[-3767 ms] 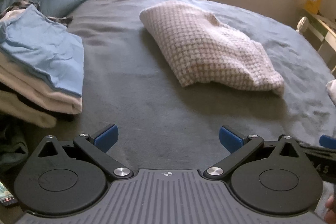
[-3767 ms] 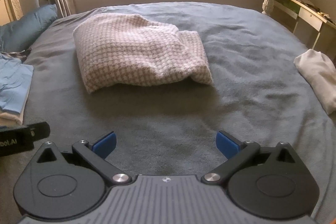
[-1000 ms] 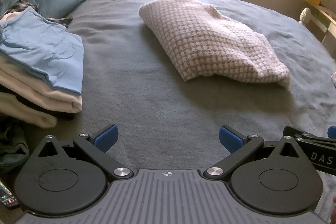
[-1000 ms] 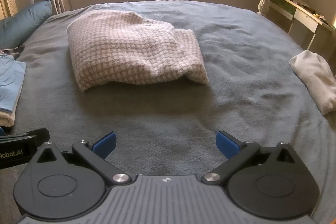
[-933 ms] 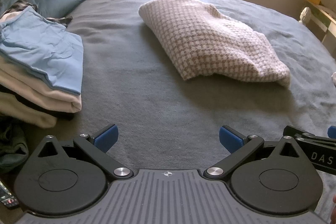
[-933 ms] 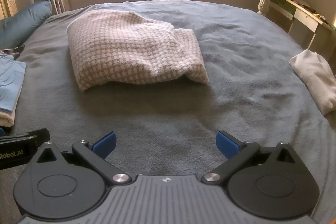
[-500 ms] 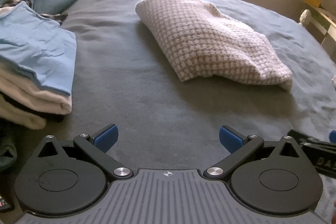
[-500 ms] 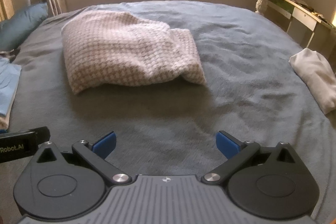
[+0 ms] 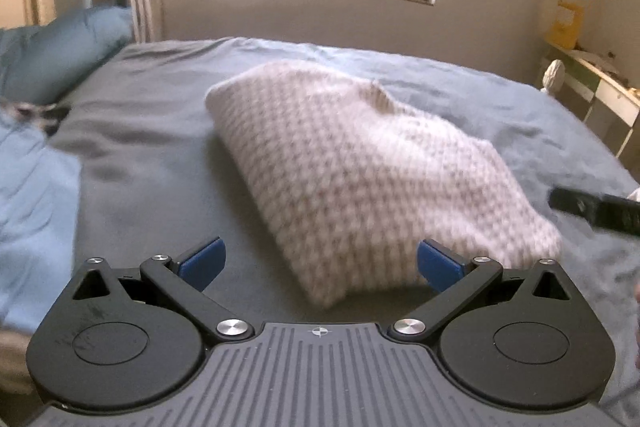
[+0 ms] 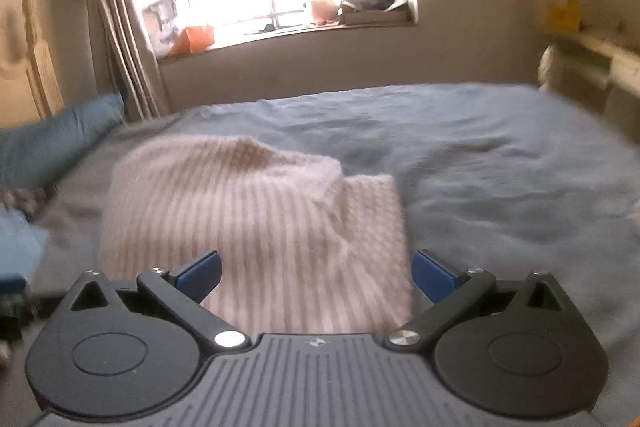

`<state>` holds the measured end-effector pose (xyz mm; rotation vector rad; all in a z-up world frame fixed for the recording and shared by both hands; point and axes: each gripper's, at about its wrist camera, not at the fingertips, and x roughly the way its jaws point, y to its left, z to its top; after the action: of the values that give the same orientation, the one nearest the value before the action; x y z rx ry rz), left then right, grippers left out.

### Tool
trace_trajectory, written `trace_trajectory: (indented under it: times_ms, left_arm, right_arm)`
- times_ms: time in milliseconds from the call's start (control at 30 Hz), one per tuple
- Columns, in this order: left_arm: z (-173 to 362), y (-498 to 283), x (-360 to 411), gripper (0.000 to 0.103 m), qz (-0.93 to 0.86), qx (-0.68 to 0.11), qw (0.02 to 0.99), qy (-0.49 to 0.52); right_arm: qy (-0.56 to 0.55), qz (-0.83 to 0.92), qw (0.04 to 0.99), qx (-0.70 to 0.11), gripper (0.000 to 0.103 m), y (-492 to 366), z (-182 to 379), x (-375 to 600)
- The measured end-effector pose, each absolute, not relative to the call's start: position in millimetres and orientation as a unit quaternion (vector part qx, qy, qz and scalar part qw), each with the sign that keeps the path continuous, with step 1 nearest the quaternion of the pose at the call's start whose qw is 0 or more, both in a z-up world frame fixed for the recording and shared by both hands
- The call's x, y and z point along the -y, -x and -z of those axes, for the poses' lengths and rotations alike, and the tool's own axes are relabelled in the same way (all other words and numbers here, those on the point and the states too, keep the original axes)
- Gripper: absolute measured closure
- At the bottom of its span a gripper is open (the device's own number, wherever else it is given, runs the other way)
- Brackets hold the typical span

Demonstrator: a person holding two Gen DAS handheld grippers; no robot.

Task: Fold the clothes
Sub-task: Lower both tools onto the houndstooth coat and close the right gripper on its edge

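Observation:
A folded checked knit sweater (image 9: 360,171) in pale pink and grey lies on the grey-blue bedspread (image 9: 152,163). My left gripper (image 9: 320,263) is open, and the sweater's near left corner sits between its blue pads. In the right wrist view the same sweater (image 10: 256,227) fills the lower middle. My right gripper (image 10: 316,273) is open over the sweater's near edge, which runs between its fingers. Both views are blurred by motion. The right gripper's black body (image 9: 596,211) shows at the right edge of the left wrist view.
A stack of folded clothes topped by a light blue garment (image 9: 28,211) lies at the left. A blue pillow (image 9: 60,47) lies at the headboard end. A window sill (image 10: 288,31) with clutter runs behind the bed. A side table (image 9: 600,95) stands at the right.
Both grippers have moved forward and low toward the sweater; its near edge now lies between their open fingers. The view has tilted up, showing the window.

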<state>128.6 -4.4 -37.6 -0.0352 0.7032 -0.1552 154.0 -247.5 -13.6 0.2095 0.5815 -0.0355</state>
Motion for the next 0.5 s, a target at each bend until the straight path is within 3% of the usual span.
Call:
trace_trajectory:
  times_ms: [167,233,500]
  left_arm:
    - [53,-164,15,0.011,0.07,-0.356,0.932,0.005]
    - [62,-174,17,0.031,0.066,-0.368,0.928,0.005]
    - [77,-179,22,0.041,0.061,-0.364,0.929,0.013]
  right_arm:
    - [-0.195,-0.027,0.926,-0.323,0.003,-229,31,274]
    - [-0.213,-0.025,0.918,-0.335,0.008,-251,44,277]
    - [-0.291,-0.034,0.87,-0.397,0.021,-302,97,288]
